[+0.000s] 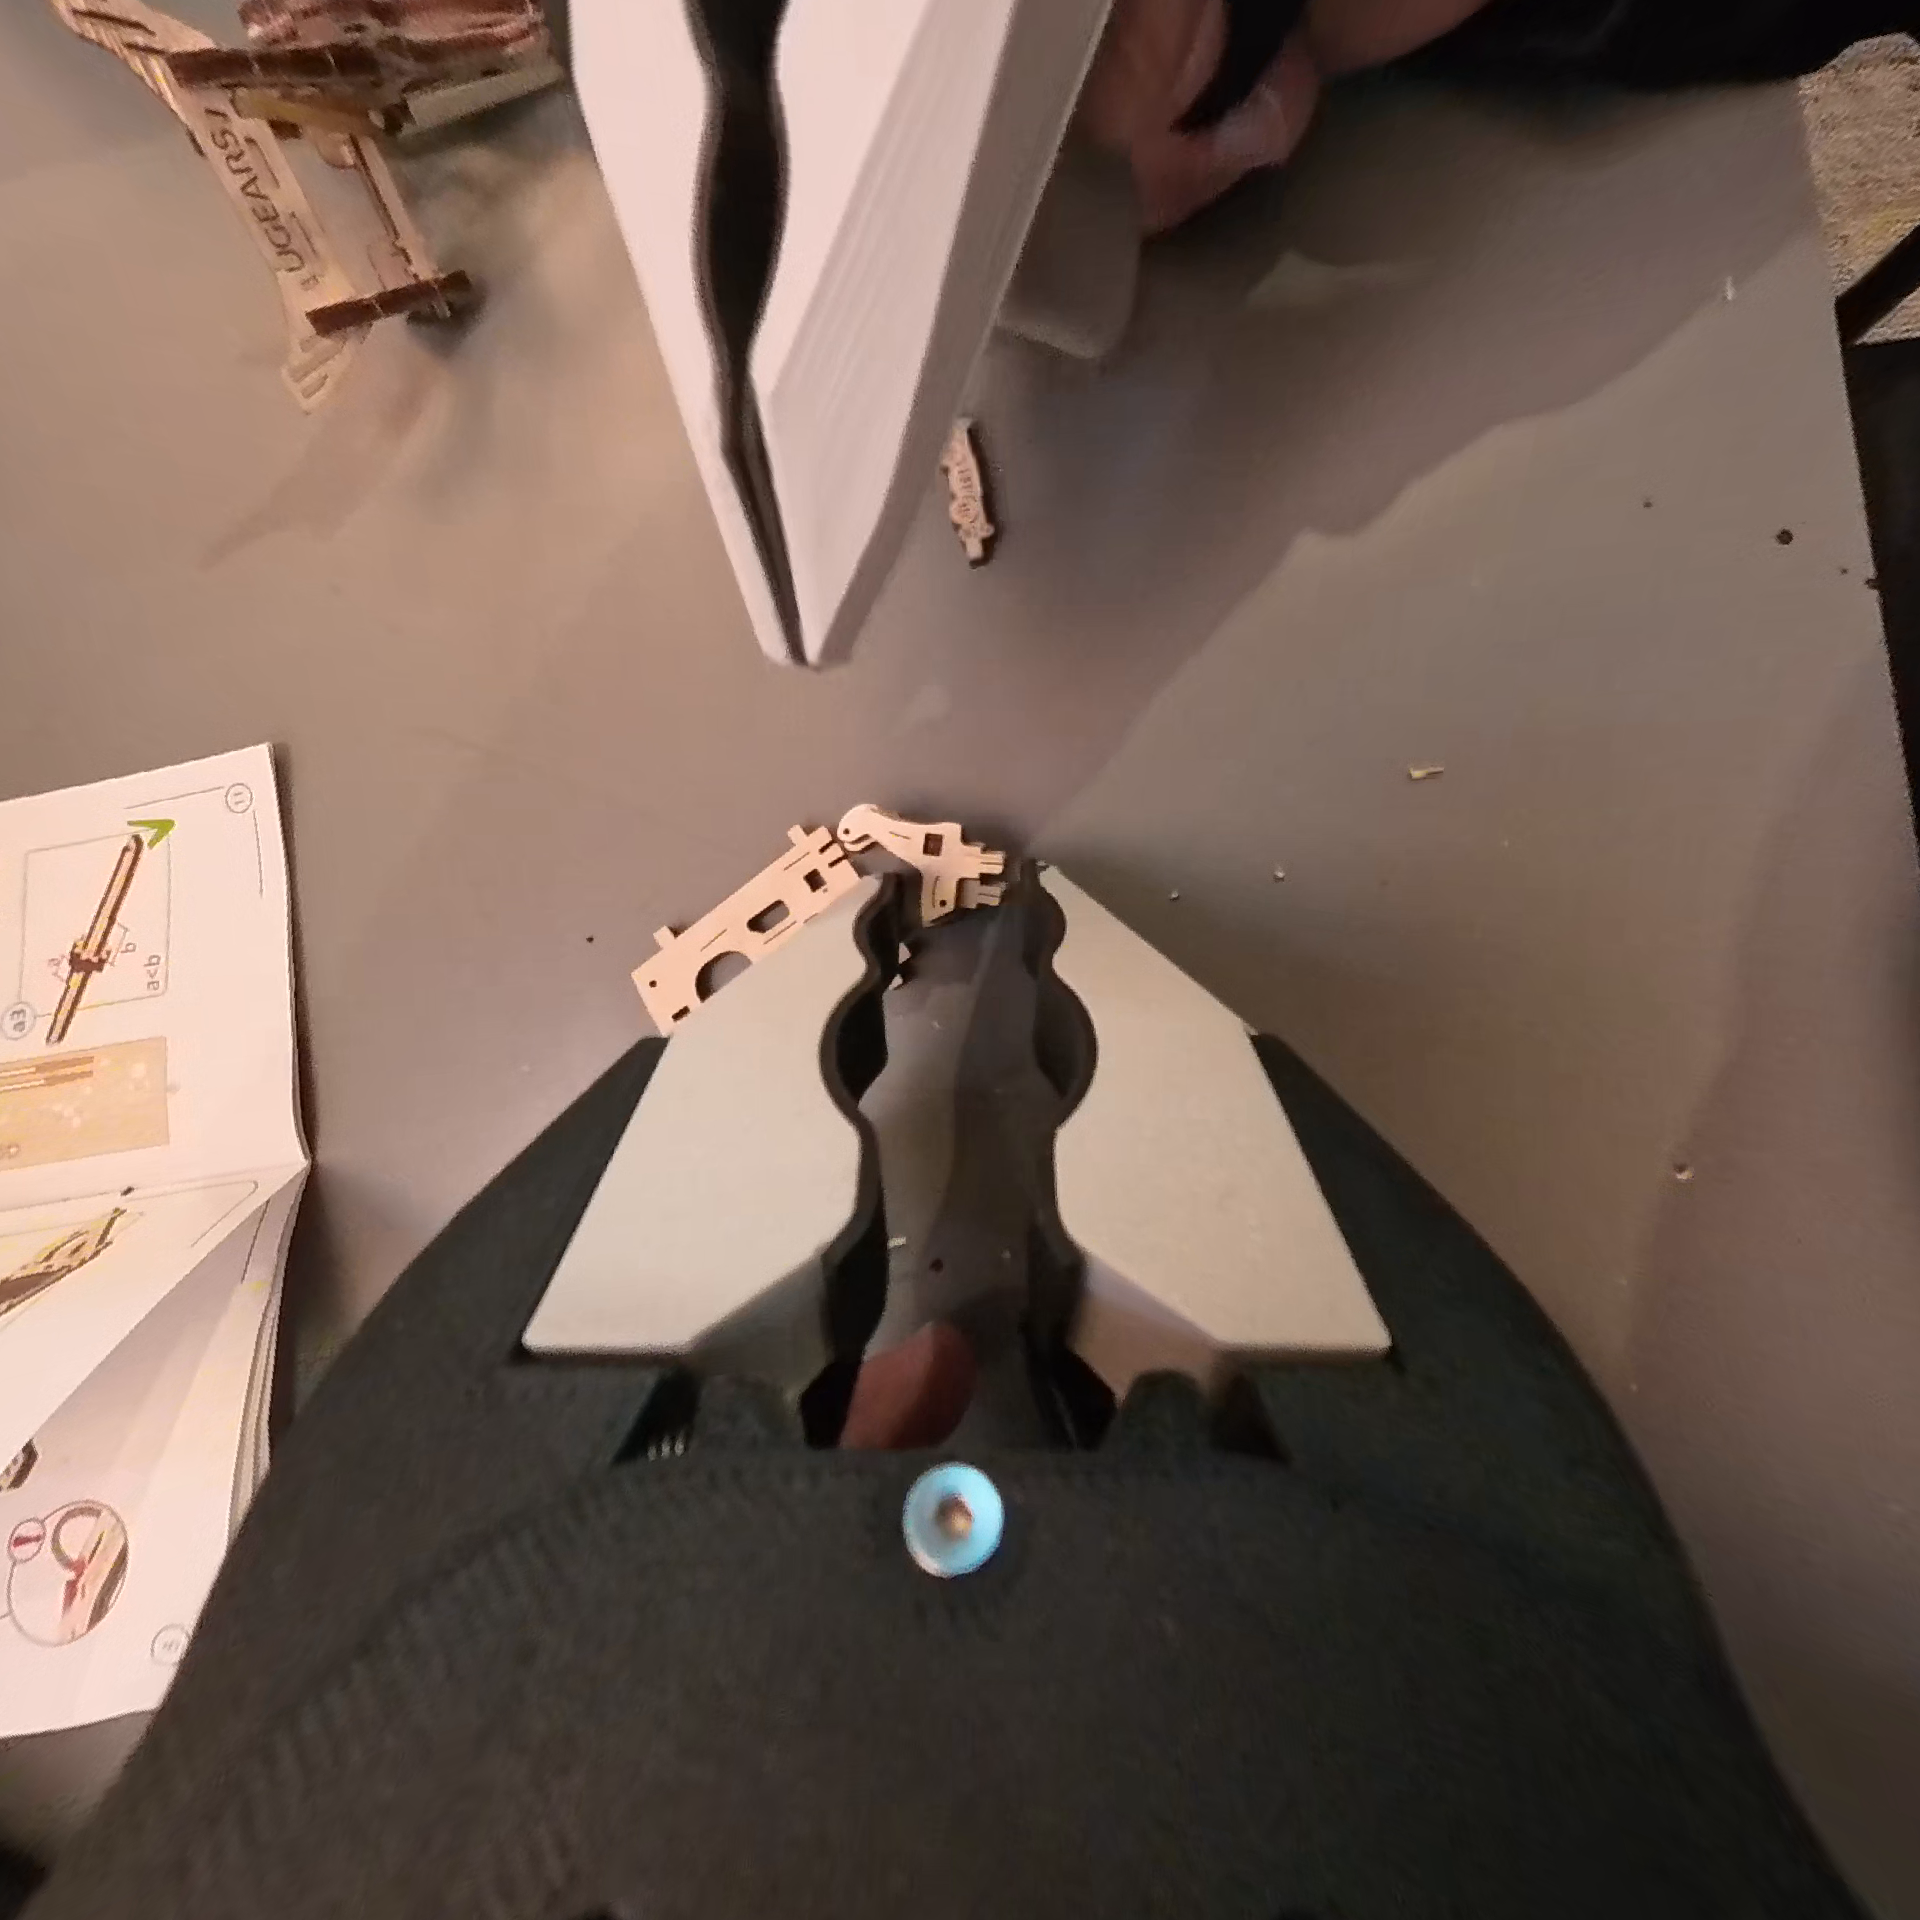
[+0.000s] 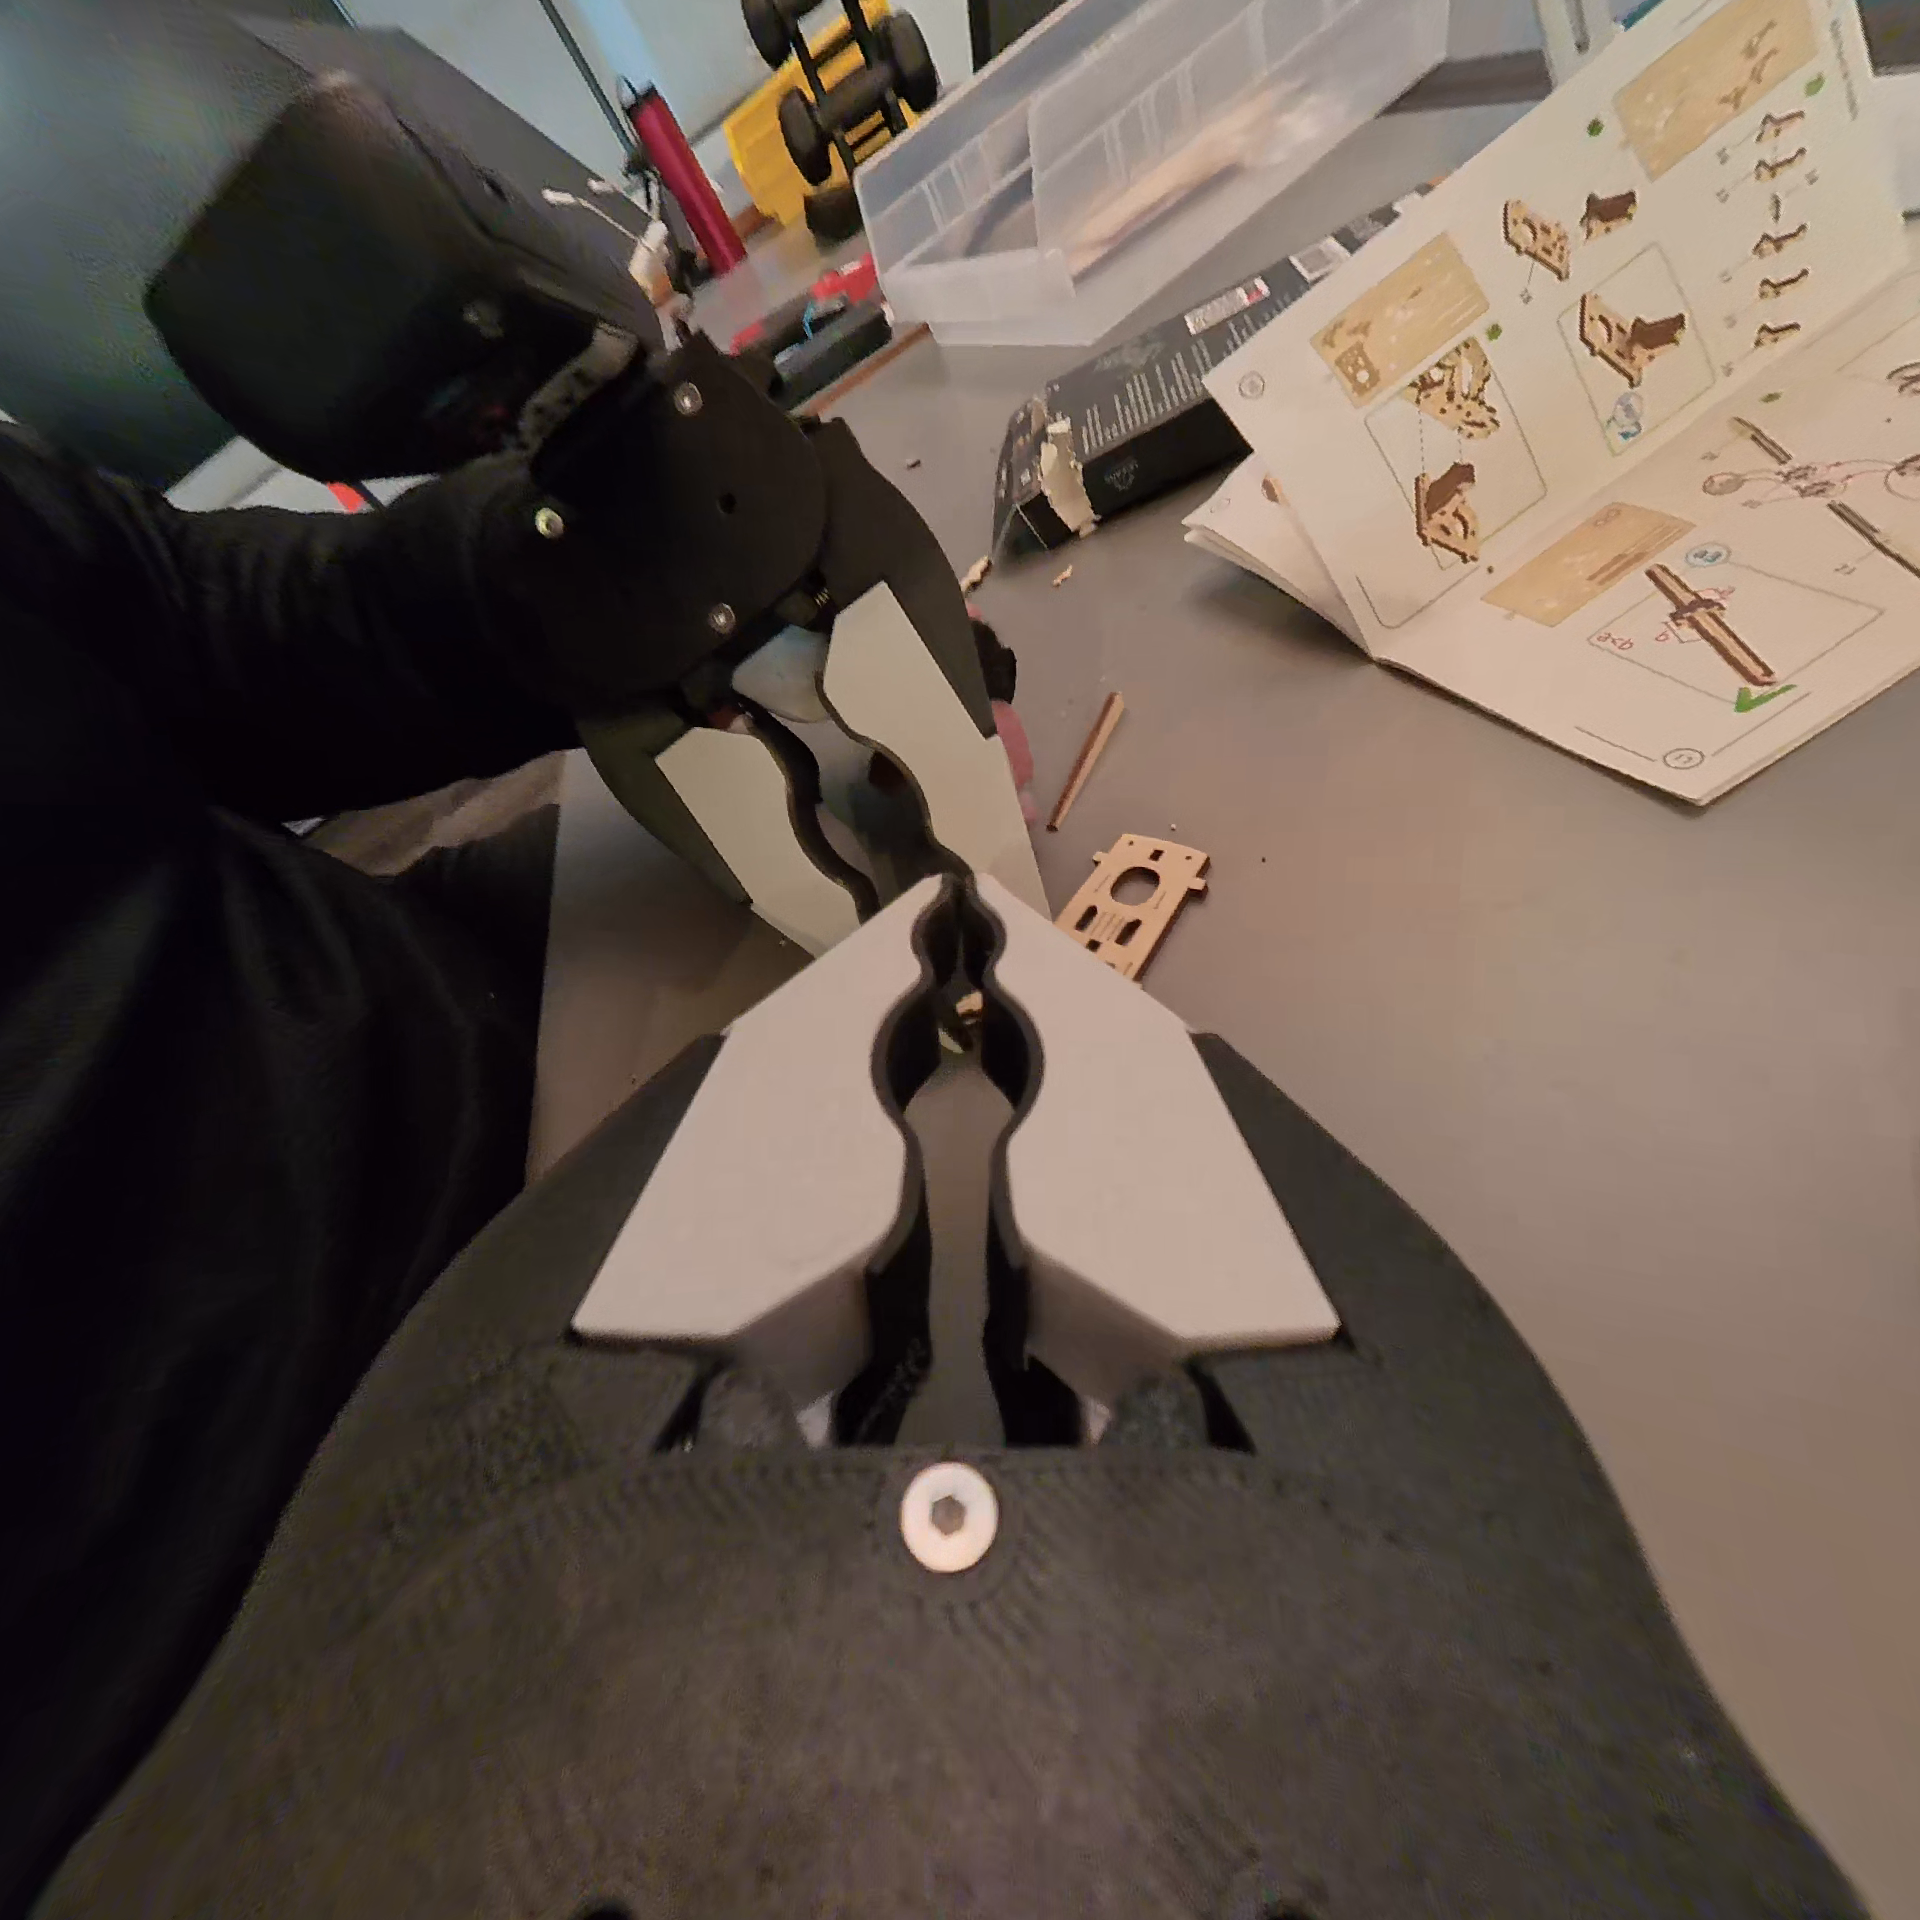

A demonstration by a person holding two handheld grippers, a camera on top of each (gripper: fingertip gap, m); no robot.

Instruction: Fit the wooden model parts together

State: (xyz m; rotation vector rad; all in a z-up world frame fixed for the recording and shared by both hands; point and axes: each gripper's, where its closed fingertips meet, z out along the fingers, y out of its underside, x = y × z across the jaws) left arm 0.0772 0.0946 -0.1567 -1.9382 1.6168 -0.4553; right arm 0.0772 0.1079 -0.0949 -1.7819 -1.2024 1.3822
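Observation:
My left gripper [image 1: 961, 883] sits low over the grey table [image 1: 1455, 1039], shut on a small jointed wooden part [image 1: 935, 857] at its fingertips. The part's left end touches a flat slotted wooden plate [image 1: 743, 930] lying on the table. My right gripper [image 1: 800, 649] comes in from above with its tips together, just beyond the part, and nothing shows in them. In the right wrist view my right gripper [image 2: 961, 899] is shut, with a bit of pale wood [image 2: 968, 1006] showing through the gap between its fingers. The plate [image 2: 1138, 914] lies to its right, and the left gripper [image 2: 925, 831] points down just behind it.
An open instruction booklet [image 1: 135, 1039] [image 2: 1558, 468] lies beside the work spot. A part-built wooden model [image 1: 312, 187] stands at the far left, with a small loose wooden piece [image 1: 971, 494] nearby. A wooden stick [image 2: 1086, 758], a black box [image 2: 1143, 416] and clear plastic bins [image 2: 1091, 187] lie farther off.

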